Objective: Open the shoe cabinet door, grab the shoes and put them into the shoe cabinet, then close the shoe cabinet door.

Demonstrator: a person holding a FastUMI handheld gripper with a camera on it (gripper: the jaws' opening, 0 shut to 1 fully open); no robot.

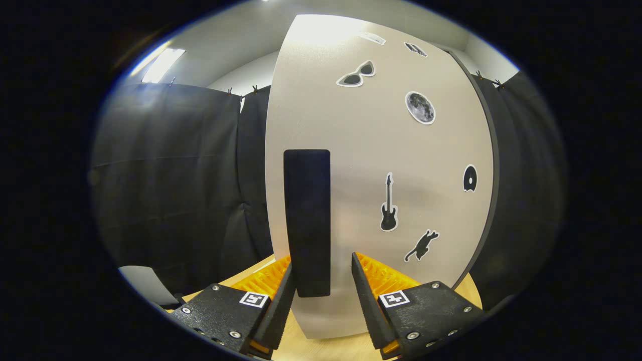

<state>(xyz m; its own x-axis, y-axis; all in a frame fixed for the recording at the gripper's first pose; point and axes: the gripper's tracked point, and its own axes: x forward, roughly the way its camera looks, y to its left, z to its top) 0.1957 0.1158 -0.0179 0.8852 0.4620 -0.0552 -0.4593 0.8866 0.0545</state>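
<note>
Black cloth wall (170,175) hangs across the left of the frame. Just right of it, in the middle, stands the shoe cabinet door (381,165), pale and closed, with stickers over its right half: sunglasses, a moon, a guitar, a cat. A tall black handle (307,220) sits near its left edge. At bottom centre the gripper (321,286) has its fingers apart, either side of the handle's lower end, not pressing it. Wooden desk (326,346) shows beneath.
</note>
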